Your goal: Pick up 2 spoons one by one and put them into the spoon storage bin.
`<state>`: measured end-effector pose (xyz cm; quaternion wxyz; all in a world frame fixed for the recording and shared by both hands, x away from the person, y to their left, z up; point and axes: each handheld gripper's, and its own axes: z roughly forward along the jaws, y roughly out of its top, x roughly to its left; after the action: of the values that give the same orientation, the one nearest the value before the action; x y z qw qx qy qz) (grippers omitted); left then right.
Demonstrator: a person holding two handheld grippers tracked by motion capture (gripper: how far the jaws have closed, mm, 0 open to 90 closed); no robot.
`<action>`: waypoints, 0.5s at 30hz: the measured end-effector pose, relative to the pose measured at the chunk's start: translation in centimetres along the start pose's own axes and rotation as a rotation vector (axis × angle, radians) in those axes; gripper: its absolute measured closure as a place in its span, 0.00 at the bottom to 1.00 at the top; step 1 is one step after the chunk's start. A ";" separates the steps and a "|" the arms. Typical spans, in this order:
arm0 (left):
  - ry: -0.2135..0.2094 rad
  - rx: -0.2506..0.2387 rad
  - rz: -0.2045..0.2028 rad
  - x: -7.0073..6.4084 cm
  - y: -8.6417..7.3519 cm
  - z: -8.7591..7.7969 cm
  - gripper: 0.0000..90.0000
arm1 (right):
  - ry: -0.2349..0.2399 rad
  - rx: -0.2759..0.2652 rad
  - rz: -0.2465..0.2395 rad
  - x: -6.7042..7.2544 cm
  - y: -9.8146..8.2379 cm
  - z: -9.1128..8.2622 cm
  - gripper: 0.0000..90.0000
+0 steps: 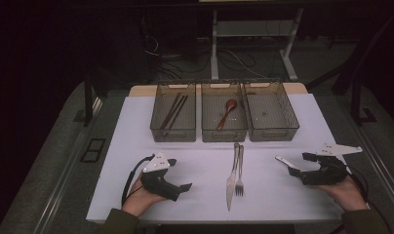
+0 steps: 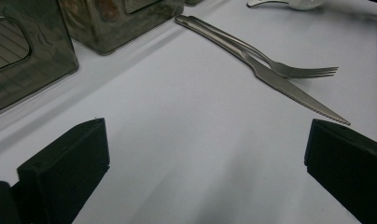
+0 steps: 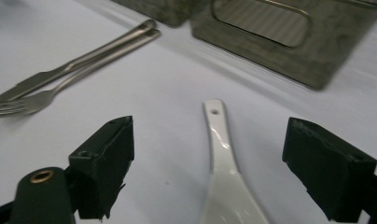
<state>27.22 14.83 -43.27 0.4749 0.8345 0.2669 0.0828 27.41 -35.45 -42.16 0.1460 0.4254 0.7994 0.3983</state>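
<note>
high: above, fwd/down, far | tongs cams: low, close over table [image 1: 136, 126] | shared: fork [image 2: 289, 70], knife [image 2: 280, 84]

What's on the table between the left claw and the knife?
Nothing: in the left gripper view, bare white table runs from the left claw to the knife.

I count three bins [image 1: 225, 135], one knife [image 1: 231, 176], one fork [image 1: 240, 171], two spoons (one white [image 3: 224, 177], one wooden [image 1: 226, 113]), probably two chopsticks [image 1: 174, 111].

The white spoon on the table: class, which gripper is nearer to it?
Right. The right gripper has the white spoon between its open jaws; the left gripper sits beyond the knife and fork.
</note>
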 end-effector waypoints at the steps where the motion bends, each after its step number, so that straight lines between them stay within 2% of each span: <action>1: 0.000 0.000 0.001 0.0 0.0 0.0 0.00 | -0.004 0.002 0.006 -0.4 -0.2 -0.2 0.23; 7: -0.005 0.005 0.009 0.0 0.0 0.0 0.00 | -0.014 0.034 0.048 -1.7 -1.0 -0.8 0.34; 15: -0.008 0.008 0.011 -0.1 -0.1 0.1 0.00 | 0.000 0.104 0.070 -2.1 -2.0 -0.6 0.47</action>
<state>27.14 14.70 -43.38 0.4721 0.8382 0.2606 0.0809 27.25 -38.08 -43.54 0.1099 0.4602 0.8035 0.3612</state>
